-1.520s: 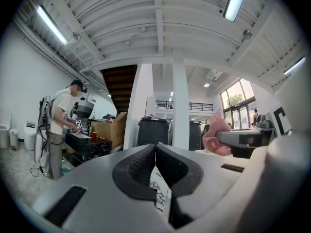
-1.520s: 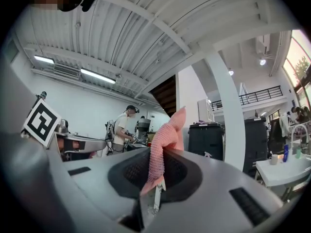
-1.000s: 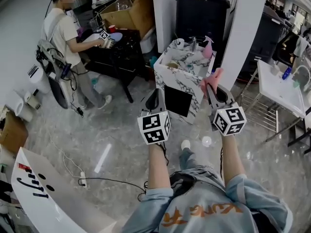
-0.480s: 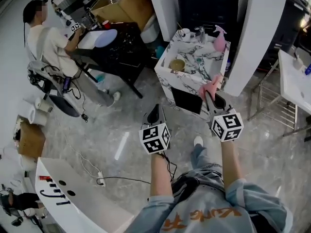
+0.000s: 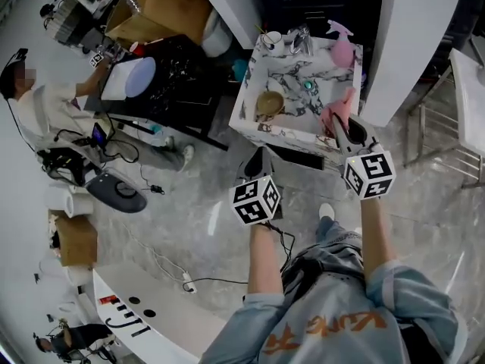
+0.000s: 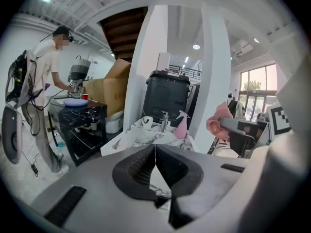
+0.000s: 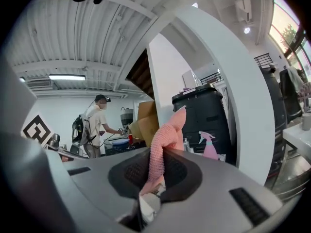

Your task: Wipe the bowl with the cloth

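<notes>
A tan bowl [image 5: 267, 103] sits on the marble counter [image 5: 299, 131], near its left side. My right gripper [image 5: 343, 123] is shut on a pink cloth [image 5: 336, 115], held up over the counter's near right edge. In the right gripper view the cloth [image 7: 163, 147] sticks up from between the closed jaws. My left gripper [image 5: 257, 160] is shut and empty, a little short of the counter's front edge and below the bowl. Its jaws meet in a thin line in the left gripper view, where the right gripper's cloth [image 6: 218, 120] shows at the right.
A pink spray bottle [image 5: 342, 47], a white cup [image 5: 273, 39] and a faucet [image 5: 301, 40] stand at the counter's back. A white pillar [image 5: 398, 44] rises just right of it. To the left, a person [image 5: 45, 105] works at a black table [image 5: 178, 82].
The counter and bowl have come closer and lower in the head view. Both grippers have advanced toward it, the right one still shut on the cloth.
</notes>
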A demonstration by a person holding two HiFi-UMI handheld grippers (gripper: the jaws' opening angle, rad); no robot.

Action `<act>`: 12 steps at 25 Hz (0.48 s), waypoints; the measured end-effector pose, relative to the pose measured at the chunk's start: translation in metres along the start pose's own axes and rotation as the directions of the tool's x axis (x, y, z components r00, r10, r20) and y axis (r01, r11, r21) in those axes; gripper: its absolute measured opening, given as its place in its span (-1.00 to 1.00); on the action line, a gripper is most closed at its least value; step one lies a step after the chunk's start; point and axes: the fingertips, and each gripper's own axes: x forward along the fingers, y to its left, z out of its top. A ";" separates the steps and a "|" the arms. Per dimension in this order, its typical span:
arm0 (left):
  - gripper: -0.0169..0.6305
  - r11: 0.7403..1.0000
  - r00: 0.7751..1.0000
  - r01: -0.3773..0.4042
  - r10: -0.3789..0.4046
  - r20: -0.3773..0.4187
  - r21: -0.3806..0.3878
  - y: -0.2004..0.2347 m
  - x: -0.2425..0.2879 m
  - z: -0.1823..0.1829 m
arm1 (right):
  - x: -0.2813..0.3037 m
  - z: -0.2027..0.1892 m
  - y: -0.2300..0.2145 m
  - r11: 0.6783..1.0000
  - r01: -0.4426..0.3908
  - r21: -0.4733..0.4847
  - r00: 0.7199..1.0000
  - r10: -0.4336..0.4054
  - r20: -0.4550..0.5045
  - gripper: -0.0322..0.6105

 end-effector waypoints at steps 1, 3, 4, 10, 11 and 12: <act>-0.88 1.000 1.000 0.007 -0.007 -0.001 0.000 -0.003 0.008 0.005 | 0.007 0.005 -0.009 1.000 0.007 0.005 1.000 -0.007 0.007 -0.75; -0.88 1.000 1.000 0.007 -0.007 -0.002 0.008 -0.005 0.021 0.016 | 0.021 0.016 -0.023 1.000 0.013 0.015 1.000 -0.014 0.026 -0.75; -0.88 1.000 1.000 0.001 -0.001 -0.004 0.013 -0.003 0.024 0.019 | 0.027 0.020 -0.026 1.000 0.010 0.017 0.999 -0.011 0.034 -0.75; -0.88 1.000 0.997 -0.021 0.020 -0.074 -0.015 0.024 0.033 0.017 | 0.053 0.017 -0.010 0.998 -0.064 0.002 0.998 0.064 0.019 -0.75; -0.88 1.000 0.996 -0.002 0.000 -0.091 -0.023 0.025 0.035 0.015 | 0.056 0.016 -0.009 0.997 -0.074 0.002 0.997 0.074 0.017 -0.75; -0.88 1.000 0.994 0.012 -0.015 -0.107 -0.028 0.024 0.038 0.014 | 0.058 0.017 -0.009 0.997 -0.081 0.004 0.997 0.081 0.018 -0.75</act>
